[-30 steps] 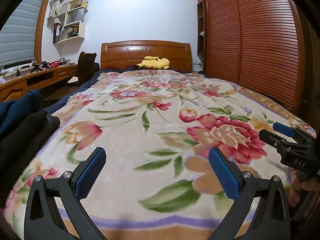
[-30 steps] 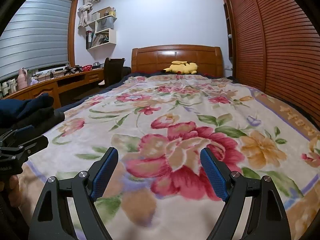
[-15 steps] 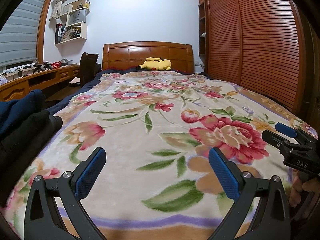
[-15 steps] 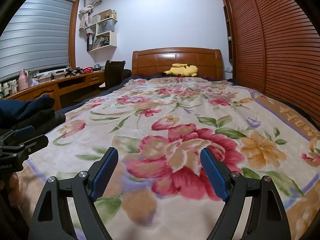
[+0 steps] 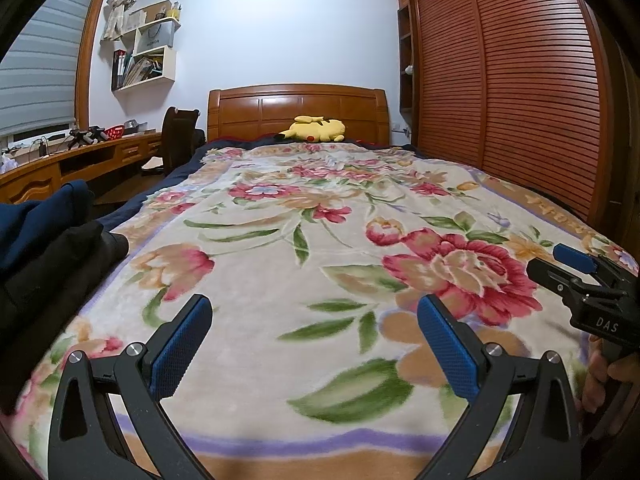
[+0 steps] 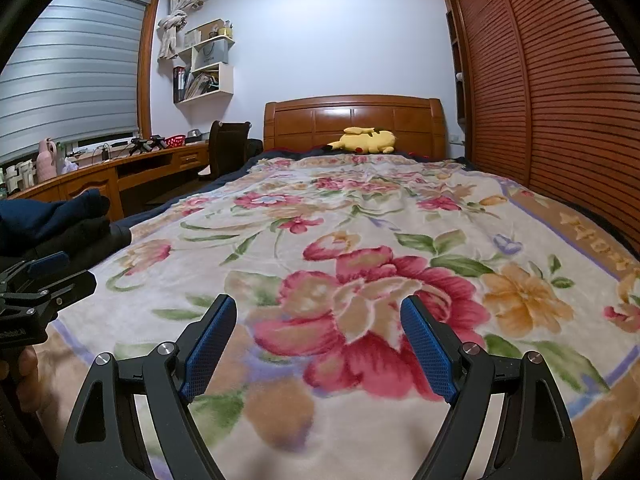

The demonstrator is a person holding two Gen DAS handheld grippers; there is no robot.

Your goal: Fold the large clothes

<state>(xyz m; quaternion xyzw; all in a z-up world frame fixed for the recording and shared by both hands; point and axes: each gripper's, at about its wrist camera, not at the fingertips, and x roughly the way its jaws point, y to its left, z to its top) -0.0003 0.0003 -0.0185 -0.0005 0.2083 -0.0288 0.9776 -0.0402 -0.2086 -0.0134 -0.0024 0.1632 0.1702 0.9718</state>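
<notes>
- Left tongs and right tongs: both released, jaws wide, nothing between them, hovering over the floral blanket at the foot of the bed.
- Dark clothes: piled at the bed's left edge, about 9 o'clock from both tongs.
- Judgement: left tongs nearer; pile's long axis unclear.
</notes>
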